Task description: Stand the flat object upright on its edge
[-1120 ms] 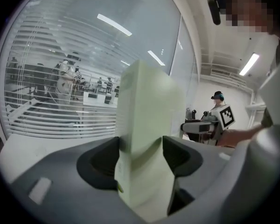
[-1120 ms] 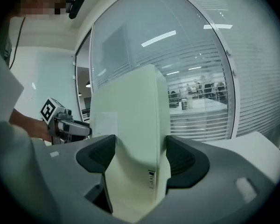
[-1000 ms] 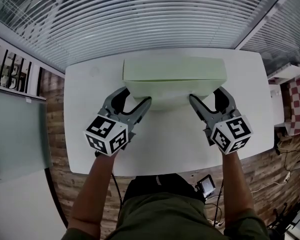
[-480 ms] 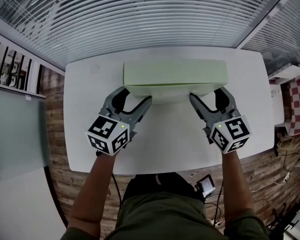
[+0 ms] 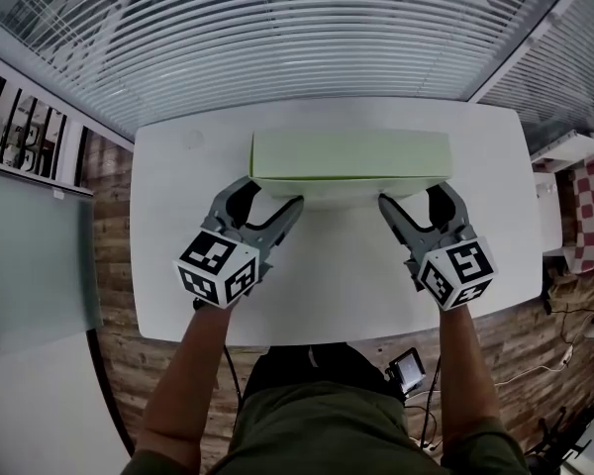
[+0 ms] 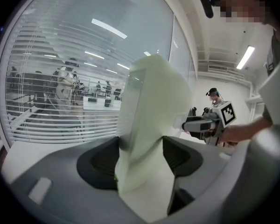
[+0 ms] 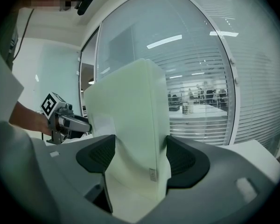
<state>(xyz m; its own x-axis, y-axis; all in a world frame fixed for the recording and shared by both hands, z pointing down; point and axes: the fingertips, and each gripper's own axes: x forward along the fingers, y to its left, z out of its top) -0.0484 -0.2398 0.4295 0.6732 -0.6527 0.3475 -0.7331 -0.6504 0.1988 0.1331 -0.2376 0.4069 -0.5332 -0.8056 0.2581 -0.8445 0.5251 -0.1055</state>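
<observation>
A pale green soft slab (image 5: 348, 154) lies lengthwise across the far half of the white table (image 5: 327, 285), tipped up so I mostly see its long top edge. My left gripper (image 5: 266, 194) is shut on the slab's left end and my right gripper (image 5: 414, 196) on its right end. In the left gripper view the dark pads (image 6: 99, 162) press dents into the green slab (image 6: 151, 111), and the other gripper (image 6: 210, 120) shows beyond it. The right gripper view has its pads (image 7: 182, 158) squeezing the slab (image 7: 130, 125) the same way.
Window blinds (image 5: 297, 38) run behind the table's far edge. A glass partition (image 5: 30, 255) stands at the left, with wooden floor (image 5: 114, 255) around the table. A red-checked item (image 5: 592, 206) sits at the right. A small device (image 5: 409, 367) hangs near the table's front edge.
The slab has tipped further up: its broad face looks narrower from above than a second ago. Both grippers stayed shut on it and shifted slightly forward.
</observation>
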